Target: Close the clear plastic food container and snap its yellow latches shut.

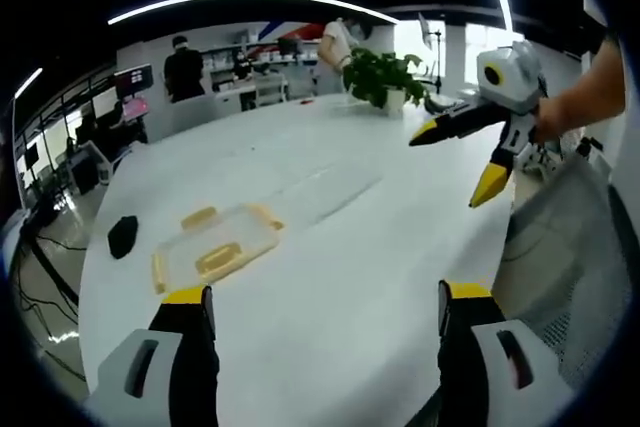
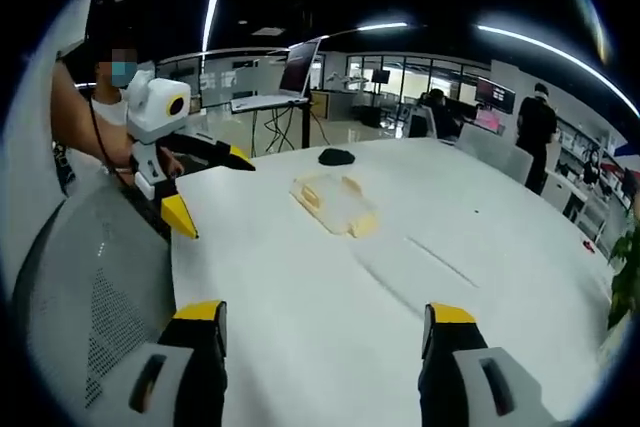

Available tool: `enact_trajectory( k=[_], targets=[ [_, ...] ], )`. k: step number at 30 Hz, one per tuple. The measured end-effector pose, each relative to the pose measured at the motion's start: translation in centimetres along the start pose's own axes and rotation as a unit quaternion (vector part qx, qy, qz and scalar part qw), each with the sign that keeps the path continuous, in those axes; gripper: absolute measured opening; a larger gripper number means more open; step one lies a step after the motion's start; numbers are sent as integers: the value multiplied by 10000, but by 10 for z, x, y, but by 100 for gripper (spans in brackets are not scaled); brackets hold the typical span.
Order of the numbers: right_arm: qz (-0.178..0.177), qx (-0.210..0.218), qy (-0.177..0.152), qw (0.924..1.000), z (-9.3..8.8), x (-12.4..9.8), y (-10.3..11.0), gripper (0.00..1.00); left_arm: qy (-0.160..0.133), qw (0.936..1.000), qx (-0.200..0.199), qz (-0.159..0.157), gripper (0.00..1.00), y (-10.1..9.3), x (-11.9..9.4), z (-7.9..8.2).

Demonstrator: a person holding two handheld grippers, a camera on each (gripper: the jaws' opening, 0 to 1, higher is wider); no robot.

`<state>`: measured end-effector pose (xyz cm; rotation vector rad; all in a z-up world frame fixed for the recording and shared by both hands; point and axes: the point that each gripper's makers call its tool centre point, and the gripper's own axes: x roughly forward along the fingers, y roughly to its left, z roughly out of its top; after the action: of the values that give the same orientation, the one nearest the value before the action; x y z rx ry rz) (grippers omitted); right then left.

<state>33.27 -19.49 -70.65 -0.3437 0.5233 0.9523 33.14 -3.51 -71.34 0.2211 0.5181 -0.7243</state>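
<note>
The clear food container [image 1: 215, 247] lies flat on the white worktop [image 1: 340, 287], ahead and slightly left of the left hand-held gripper [image 1: 325, 309], whose jaws stand apart and empty. Its long axis runs diagonally, near-left to far-right. The right hand-held gripper [image 2: 325, 325], jaws also apart, sits farther off; the left is judged nearer for first contact.

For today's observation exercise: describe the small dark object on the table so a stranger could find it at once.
Start at the big white table. Find the clear plastic container with yellow latches lying on it. Beside it, apart and nearer the table's edge, sits the small black object, the one dark lump on the white surface.
</note>
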Motion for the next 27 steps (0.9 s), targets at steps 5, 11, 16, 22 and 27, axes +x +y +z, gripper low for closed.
enact_trajectory(
  k=[5, 11, 16, 22, 27],
  targets=[
    [61, -98, 20, 9999, 5, 8, -2, 79, 31, 9998, 169, -54, 89, 5, 2, 1],
    [142, -174, 31, 9997, 11, 17, -5, 78, 38, 9998, 196, -42, 89, 13, 3, 1],
    [216, -258, 37, 9994, 17, 25, -7, 78, 11, 9998, 190, -6, 88, 19, 1, -2],
    [274, -395, 65, 9988, 23, 33, -9, 78, 39, 9999, 152, 33, 88, 25, -1, -6],
    [323, -430, 64, 9985, 28, 39, -10, 77, 32, 9998, 172, 34, 87, 29, -1, -7]
  ],
)
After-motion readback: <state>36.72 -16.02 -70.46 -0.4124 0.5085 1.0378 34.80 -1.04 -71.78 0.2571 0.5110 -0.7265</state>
